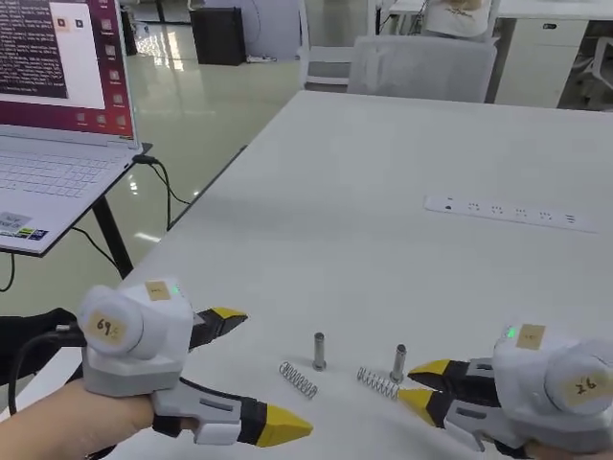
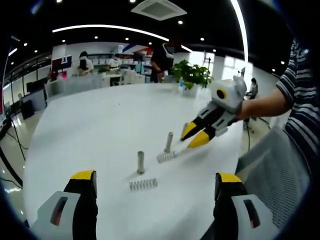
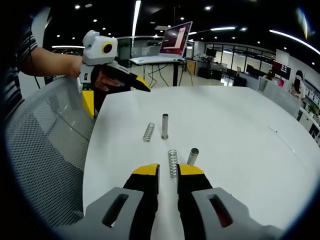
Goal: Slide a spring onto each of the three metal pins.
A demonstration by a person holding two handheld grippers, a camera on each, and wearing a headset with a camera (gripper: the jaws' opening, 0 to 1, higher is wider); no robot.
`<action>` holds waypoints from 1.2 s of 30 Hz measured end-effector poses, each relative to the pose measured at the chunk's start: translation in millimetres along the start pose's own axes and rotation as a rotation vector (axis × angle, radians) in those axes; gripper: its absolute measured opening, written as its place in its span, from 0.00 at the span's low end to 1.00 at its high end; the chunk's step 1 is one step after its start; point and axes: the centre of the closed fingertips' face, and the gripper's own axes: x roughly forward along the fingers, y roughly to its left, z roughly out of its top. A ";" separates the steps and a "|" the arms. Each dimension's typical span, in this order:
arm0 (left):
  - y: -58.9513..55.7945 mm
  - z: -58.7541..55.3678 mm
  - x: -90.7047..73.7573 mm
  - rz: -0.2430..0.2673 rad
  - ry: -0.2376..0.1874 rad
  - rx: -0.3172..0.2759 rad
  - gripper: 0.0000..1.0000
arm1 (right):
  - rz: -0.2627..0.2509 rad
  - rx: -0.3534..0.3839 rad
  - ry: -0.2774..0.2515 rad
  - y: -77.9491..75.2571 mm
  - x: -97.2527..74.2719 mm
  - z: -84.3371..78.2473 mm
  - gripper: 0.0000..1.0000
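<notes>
Two short metal pins stand upright on the white table (image 1: 383, 192): one pin (image 1: 319, 351) (image 2: 140, 162) (image 3: 164, 126) to the left, the other pin (image 1: 398, 362) (image 2: 169, 142) (image 3: 192, 156) to the right. A spring (image 1: 298, 379) (image 2: 143, 184) (image 3: 148, 132) lies beside the left pin. A second spring (image 1: 378, 383) (image 2: 166, 156) (image 3: 172, 161) lies by the right pin. My right gripper (image 1: 417, 383) (image 2: 192, 139) (image 3: 168, 170) is low over the table, jaws a narrow gap apart, tips at that spring's near end. My left gripper (image 1: 259, 369) (image 2: 155, 177) (image 3: 117, 95) is wide open and holds nothing, back from the left spring.
An open laptop (image 1: 57, 115) sits on a stand to the left, off the table. A white power strip (image 1: 512, 213) lies farther back on the right. A grey chair (image 1: 421, 67) stands at the far edge, and a mesh chair (image 3: 45, 150) by the near edge.
</notes>
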 end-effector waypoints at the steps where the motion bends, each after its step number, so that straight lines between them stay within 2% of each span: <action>1: -0.1 -0.1 0.0 -0.001 0.000 0.001 0.95 | 0.005 -0.005 0.002 0.7 2.8 0.4 0.11; 8: -0.2 0.1 -0.3 -0.006 0.003 0.006 0.95 | 0.022 -0.036 0.033 2.6 16.5 -3.3 0.11; 17: 0.8 1.1 -1.9 -0.008 0.004 0.007 0.95 | 0.006 -0.050 0.085 -5.5 23.5 -14.5 0.10; 27: 0.4 0.9 -4.1 -0.011 0.008 0.007 0.94 | 0.015 -0.072 0.105 -3.7 33.8 -15.4 0.10; 31: 0.4 -0.7 -4.2 -0.010 0.011 0.008 0.94 | 0.005 -0.110 0.118 -4.9 37.3 -16.7 0.09; 36: -1.3 -3.0 -4.1 -0.015 0.017 0.006 0.93 | 0.000 -0.110 0.120 -6.0 40.3 -16.7 0.10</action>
